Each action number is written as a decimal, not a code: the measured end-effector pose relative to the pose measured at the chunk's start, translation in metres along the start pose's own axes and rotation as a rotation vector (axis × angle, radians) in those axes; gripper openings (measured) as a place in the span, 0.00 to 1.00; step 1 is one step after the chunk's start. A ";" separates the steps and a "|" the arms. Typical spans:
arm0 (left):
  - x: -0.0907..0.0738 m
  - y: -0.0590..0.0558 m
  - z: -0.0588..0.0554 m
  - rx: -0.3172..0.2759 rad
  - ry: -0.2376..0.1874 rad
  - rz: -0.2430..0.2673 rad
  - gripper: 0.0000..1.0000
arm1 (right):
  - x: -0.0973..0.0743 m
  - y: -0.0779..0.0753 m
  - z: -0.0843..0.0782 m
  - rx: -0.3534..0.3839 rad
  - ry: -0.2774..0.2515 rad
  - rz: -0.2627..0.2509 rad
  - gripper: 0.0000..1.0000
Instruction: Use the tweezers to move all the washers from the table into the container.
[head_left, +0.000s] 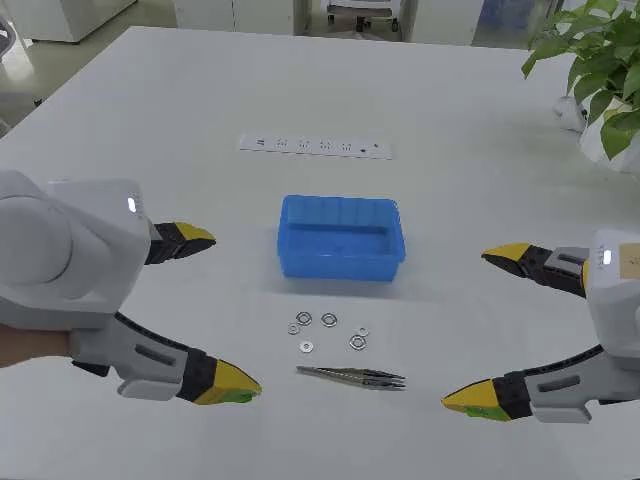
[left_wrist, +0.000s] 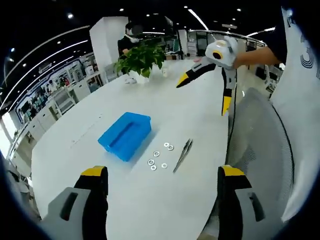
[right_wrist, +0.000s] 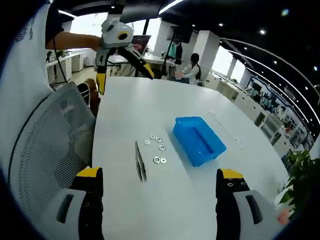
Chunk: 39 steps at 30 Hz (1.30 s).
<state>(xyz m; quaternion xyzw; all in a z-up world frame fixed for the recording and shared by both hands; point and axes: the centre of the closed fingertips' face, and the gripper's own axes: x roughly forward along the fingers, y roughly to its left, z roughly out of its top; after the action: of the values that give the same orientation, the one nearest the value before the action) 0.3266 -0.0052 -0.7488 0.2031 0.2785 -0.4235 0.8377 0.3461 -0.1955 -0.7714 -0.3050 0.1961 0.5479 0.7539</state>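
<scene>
Metal tweezers (head_left: 352, 376) (left_wrist: 183, 154) (right_wrist: 140, 161) lie flat on the white table (head_left: 450, 200), near its front edge. Just beyond them several small steel washers (head_left: 329, 330) (left_wrist: 160, 158) (right_wrist: 156, 148) are scattered loose. Behind the washers stands a blue rectangular container (head_left: 341, 237) (left_wrist: 125, 135) (right_wrist: 198, 140), nothing visible inside. My left gripper (head_left: 205, 310) (left_wrist: 162, 182) hovers open at the left, apart from everything. My right gripper (head_left: 485, 328) (right_wrist: 159, 182) hovers open at the right, nothing between its fingers.
A white power strip (head_left: 316, 146) lies beyond the container. A potted green plant (head_left: 600, 60) (left_wrist: 141, 60) stands at the table's far right corner. A mesh office chair (left_wrist: 255, 150) (right_wrist: 45, 145) sits at the near edge. A person (right_wrist: 192, 64) sits in the background.
</scene>
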 end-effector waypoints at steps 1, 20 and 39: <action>0.001 -0.002 0.001 0.001 -0.001 -0.002 0.97 | 0.000 0.000 0.000 0.002 0.001 -0.002 0.94; -0.003 -0.004 0.010 0.036 -0.002 0.010 0.99 | -0.002 -0.004 -0.001 0.013 -0.002 -0.010 0.94; -0.006 0.011 0.008 0.021 0.003 0.037 0.99 | 0.001 -0.011 -0.002 0.036 0.004 -0.014 0.93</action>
<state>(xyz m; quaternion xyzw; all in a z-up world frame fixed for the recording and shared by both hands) 0.3355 -0.0002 -0.7380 0.2177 0.2713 -0.4104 0.8430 0.3565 -0.1985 -0.7713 -0.2938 0.2056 0.5385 0.7625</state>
